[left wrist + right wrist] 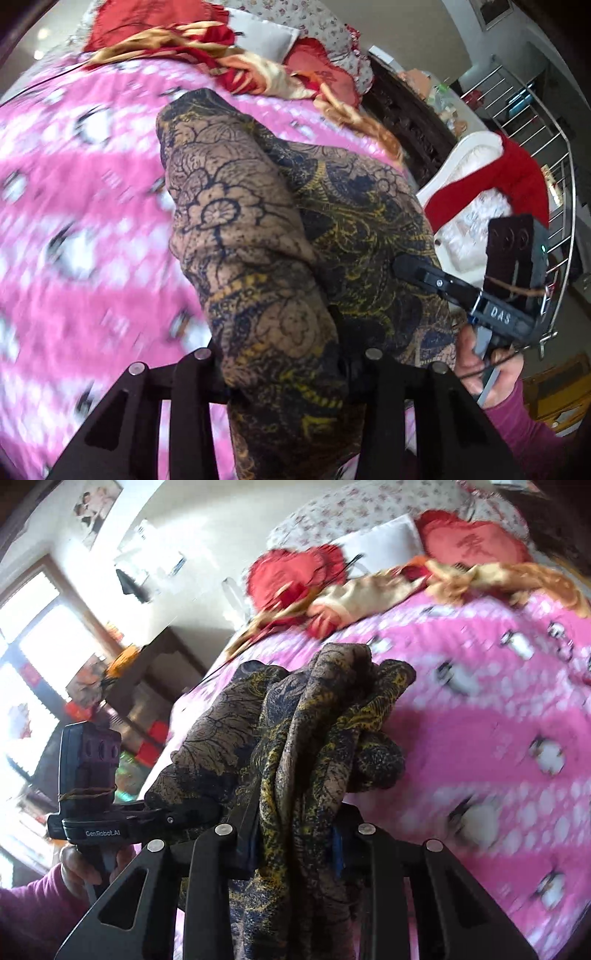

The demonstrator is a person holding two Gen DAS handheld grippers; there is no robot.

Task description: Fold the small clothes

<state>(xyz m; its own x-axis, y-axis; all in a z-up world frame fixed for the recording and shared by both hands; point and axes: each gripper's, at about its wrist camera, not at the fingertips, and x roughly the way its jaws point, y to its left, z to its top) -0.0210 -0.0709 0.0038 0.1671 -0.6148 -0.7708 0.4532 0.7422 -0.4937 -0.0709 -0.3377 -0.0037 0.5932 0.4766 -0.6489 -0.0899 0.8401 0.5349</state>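
Note:
A brown, navy and yellow patterned garment (258, 229) hangs bunched above the pink bed cover (81, 206). My left gripper (288, 365) is shut on one part of it, cloth draping over its jaws. My right gripper (295, 834) is shut on another bunched part of the same garment (314, 731). Each gripper shows in the other's view: the right one (402, 267) at the garment's right side, the left one (177, 812) at its left side. The fingertips are hidden by cloth.
Red and gold fabrics (207, 48) and red heart cushions (476, 542) lie at the head of the bed. A white chair with a red cloth (491, 184) stands beside the bed, with a metal rail (554, 155) behind. A dark wooden cabinet (155, 686) stands by the window.

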